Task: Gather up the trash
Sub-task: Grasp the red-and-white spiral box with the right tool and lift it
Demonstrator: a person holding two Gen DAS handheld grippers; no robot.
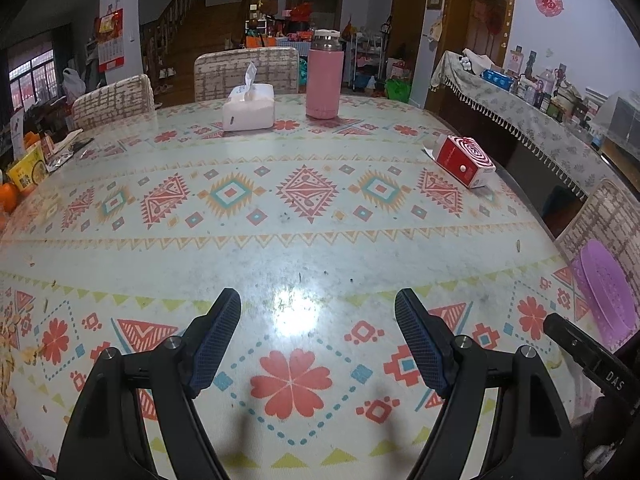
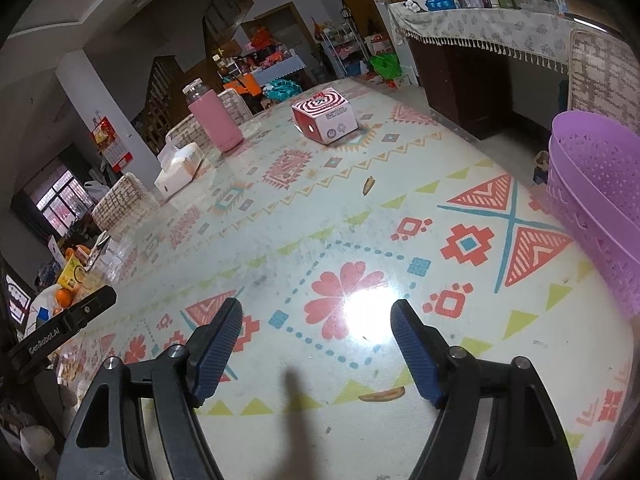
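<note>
My left gripper point(image 1: 318, 304) hangs open over the patterned tablecloth point(image 1: 320, 208), nothing between its blue pads. My right gripper point(image 2: 316, 314) is open too, above a red flower print, empty. A yellowish peel scrap point(image 2: 382, 395) lies on the cloth just below the right fingertip, and a small seed husk point(image 2: 369, 186) lies farther out. A pile of yellow shells and crumbs point(image 1: 10, 344) sits at the left edge in the left wrist view. A purple plastic basket point(image 2: 596, 200) stands at the right table edge; it also shows as the purple basket point(image 1: 604, 292).
A red-and-white box point(image 1: 466, 160), a pink flask point(image 1: 324, 76) and a white tissue pack point(image 1: 248, 108) stand toward the far side. Snack packets and oranges point(image 1: 24, 176) crowd the left edge. Chairs ring the table; a covered sideboard point(image 1: 532, 116) is at the right.
</note>
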